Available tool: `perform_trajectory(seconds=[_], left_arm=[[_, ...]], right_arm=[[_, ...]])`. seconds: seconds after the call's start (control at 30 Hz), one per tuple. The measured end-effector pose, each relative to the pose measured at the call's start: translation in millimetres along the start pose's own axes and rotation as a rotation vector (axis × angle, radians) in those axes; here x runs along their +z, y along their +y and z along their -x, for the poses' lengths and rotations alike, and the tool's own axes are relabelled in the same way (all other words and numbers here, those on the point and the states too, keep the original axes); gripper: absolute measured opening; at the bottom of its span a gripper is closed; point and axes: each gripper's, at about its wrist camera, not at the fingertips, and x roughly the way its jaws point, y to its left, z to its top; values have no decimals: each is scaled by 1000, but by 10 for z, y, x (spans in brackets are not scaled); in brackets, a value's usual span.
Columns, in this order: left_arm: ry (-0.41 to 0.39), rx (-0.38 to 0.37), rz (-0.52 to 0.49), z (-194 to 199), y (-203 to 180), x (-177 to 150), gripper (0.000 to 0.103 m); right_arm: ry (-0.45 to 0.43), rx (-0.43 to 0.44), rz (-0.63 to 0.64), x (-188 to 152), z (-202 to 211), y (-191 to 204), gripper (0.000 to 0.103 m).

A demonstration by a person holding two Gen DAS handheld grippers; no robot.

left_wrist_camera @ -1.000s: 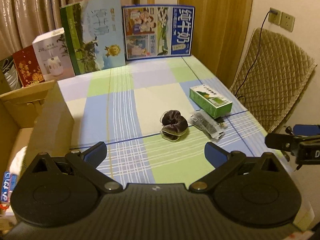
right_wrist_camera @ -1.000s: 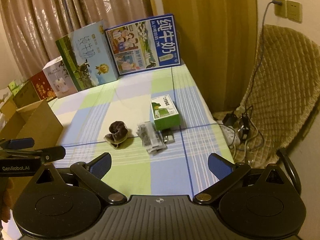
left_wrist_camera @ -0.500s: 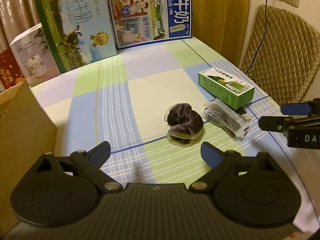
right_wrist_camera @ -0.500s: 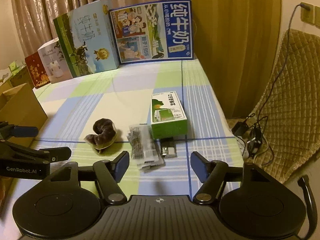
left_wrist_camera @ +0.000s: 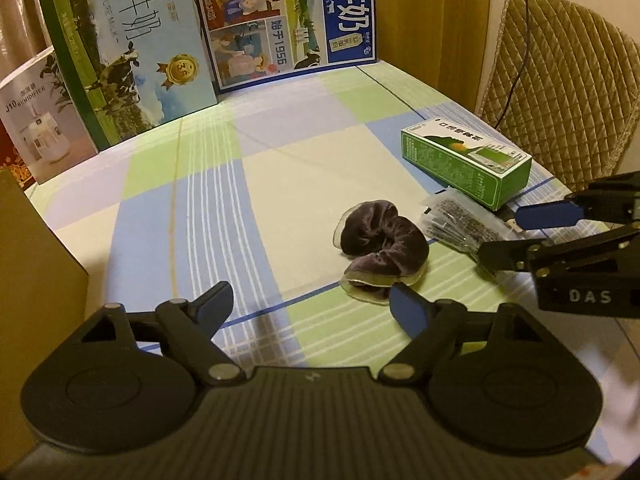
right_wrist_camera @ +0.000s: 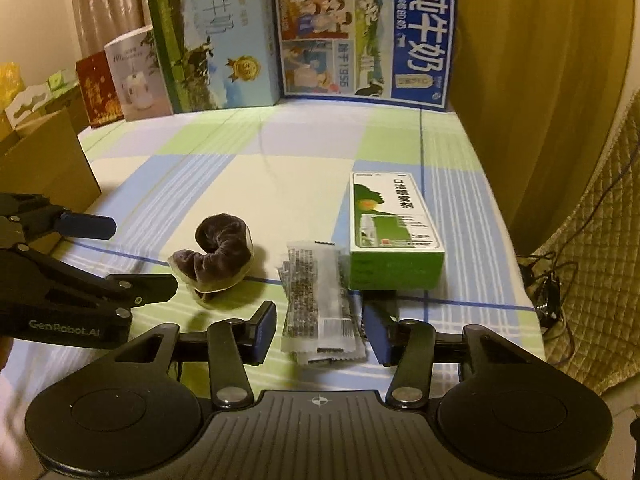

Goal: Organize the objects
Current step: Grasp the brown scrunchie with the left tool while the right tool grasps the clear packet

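Observation:
A dark purple velvet scrunchie [left_wrist_camera: 384, 244] [right_wrist_camera: 220, 252] in a clear wrapper lies on the checked tablecloth [left_wrist_camera: 280, 184]. Right of it are a stack of clear sachets [left_wrist_camera: 456, 224] [right_wrist_camera: 320, 296] and a green and white box [left_wrist_camera: 468, 160] [right_wrist_camera: 394, 232]. My left gripper [left_wrist_camera: 310, 306] [right_wrist_camera: 124, 256] hangs low just in front of the scrunchie, its jaws closing with nothing between them. My right gripper [right_wrist_camera: 320, 334] [left_wrist_camera: 524, 236] straddles the near end of the sachets, its jaws closing. The pads stand close on either side and do not press.
An open cardboard box [left_wrist_camera: 32, 260] [right_wrist_camera: 48, 160] stands at the left edge of the table. Large milk cartons [left_wrist_camera: 288, 16] and smaller boxes [left_wrist_camera: 40, 116] line the back. A quilted chair [left_wrist_camera: 560, 92] with cables stands off the right edge.
Both grippers have come down and forward toward the objects. The right jaws have narrowed a lot and now flank the sachets. The left jaws have narrowed slightly near the scrunchie.

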Motion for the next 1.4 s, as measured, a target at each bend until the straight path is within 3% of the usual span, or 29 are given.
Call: perform_trajectory(seconds=[0.27, 0.57, 0.73, 0.87, 0.9, 1.07, 1.27, 1.37, 1.4], left_arm=[[-29, -65, -26, -42, -41, -15, 80], [-76, -113, -140, -166, -231, 28, 58], [-74, -157, -160, -204, -311, 36, 28], [-61, -160, -147, -139, -314, -8, 12], [-52, -160, -136, -118, -299, -21, 0], [-24, -136, -68, 188, -193, -237, 0], [-21, -141, -64, 534, -169, -504, 0], [-36, -136, -69, 593, -189, -569, 10], [-47, -119, -77, 598, -200, -572, 23]], right_arm=[[17, 19, -19, -19, -147, -49, 40], [53, 58, -95, -7, -70, -124, 37], [52, 63, -116, -20, -63, -148, 37], [57, 63, -117, -27, -55, -135, 37], [61, 63, -119, -31, -44, -131, 37], [91, 41, -104, -85, 104, -25, 37], [148, 11, -81, -219, 313, 186, 37], [141, 3, -54, -261, 345, 251, 37], [138, 2, -48, -268, 338, 249, 38]])
